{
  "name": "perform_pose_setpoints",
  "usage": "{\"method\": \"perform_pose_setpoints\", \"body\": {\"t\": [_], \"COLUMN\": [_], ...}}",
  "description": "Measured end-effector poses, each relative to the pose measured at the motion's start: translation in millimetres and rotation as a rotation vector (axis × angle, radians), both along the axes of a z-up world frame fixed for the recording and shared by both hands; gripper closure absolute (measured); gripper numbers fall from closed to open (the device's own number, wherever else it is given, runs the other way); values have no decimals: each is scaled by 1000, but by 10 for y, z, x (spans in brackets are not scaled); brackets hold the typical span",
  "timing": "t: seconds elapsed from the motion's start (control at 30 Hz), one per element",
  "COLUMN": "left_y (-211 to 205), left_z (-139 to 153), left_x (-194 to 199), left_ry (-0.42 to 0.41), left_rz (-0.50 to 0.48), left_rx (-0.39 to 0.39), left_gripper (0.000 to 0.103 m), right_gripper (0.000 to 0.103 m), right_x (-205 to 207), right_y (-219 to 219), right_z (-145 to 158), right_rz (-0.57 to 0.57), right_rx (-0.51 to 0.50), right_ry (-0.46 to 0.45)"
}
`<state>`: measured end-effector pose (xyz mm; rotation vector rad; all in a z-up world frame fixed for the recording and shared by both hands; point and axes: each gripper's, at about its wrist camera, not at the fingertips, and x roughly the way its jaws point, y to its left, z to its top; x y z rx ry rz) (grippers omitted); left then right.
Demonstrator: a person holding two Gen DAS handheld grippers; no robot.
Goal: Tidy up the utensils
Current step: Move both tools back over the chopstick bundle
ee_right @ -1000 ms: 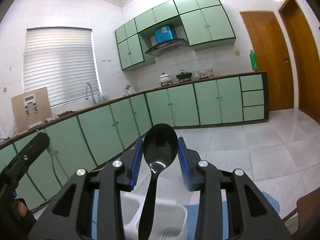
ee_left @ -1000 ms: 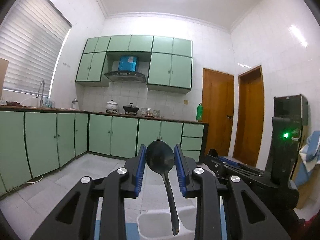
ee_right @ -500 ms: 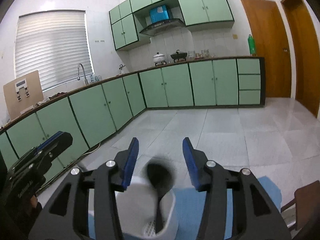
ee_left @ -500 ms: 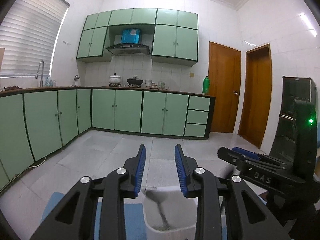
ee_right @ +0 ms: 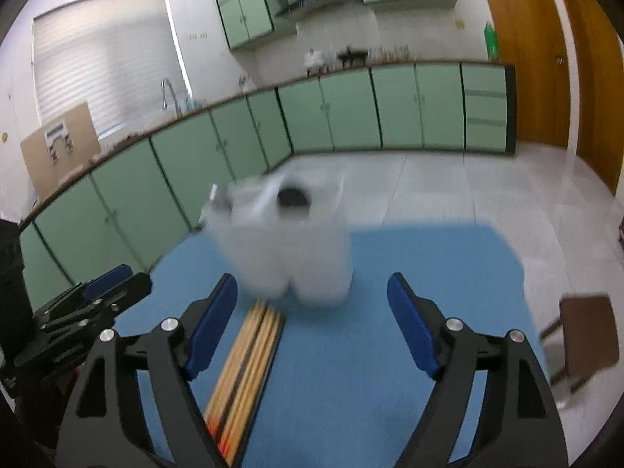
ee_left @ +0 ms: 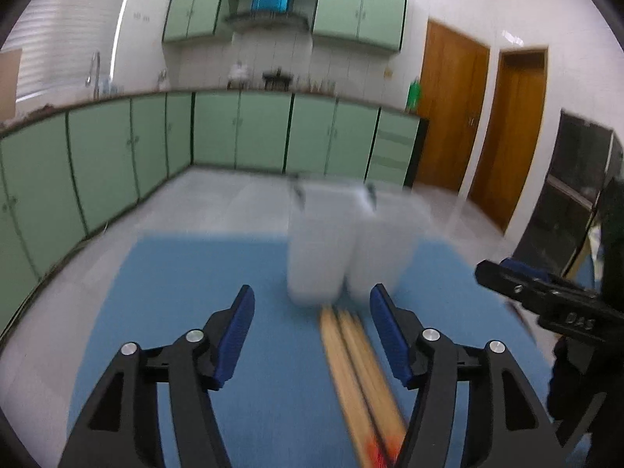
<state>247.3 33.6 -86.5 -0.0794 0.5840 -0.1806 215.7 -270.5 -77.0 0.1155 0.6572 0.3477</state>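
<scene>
A white two-compartment utensil holder [ee_left: 343, 241] [ee_right: 288, 241] stands on a blue mat [ee_left: 195, 312] [ee_right: 390, 331]. A black spoon bowl [ee_right: 292, 197] shows at the rim of its right compartment. Wooden chopsticks [ee_left: 358, 374] [ee_right: 245, 366] lie on the mat in front of the holder, pointing toward it. My left gripper [ee_left: 312, 335] is open and empty above the mat, with the chopsticks between its fingers. My right gripper [ee_right: 312, 323] is open and empty, with the chopsticks by its left finger. Both views are blurred by motion.
The right gripper's black body [ee_left: 546, 300] shows at the right of the left wrist view; the left gripper [ee_right: 78, 304] shows at the left of the right wrist view. A brown chair [ee_right: 585, 335] stands at the mat's right edge. Green kitchen cabinets [ee_left: 241, 132] line the far walls.
Both grippers let their black spoons drop into the white holder, opened wider and tilted down toward the mat. The chopsticks have come into view.
</scene>
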Motion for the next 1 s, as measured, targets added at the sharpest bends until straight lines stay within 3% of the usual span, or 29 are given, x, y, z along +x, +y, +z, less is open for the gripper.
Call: {"method": "perform_pose_setpoints", "body": {"t": [0.3, 0.77, 1.0], "left_y": [51, 23, 29], "left_z": [-654, -752, -779], "left_x": [-547, -662, -678], "left_ry": [190, 245, 261], "left_rz": [31, 50, 60], "left_rx": [23, 28, 32], "left_gripper": [42, 42, 42], "right_gripper": [26, 29, 31], "right_x": [-744, -1097, -1092], "right_y": [297, 479, 390], "right_z": [-514, -759, -718], "right_rz": [65, 97, 30], "right_rx": [-104, -215, -262], "right_ry": [142, 214, 204]}}
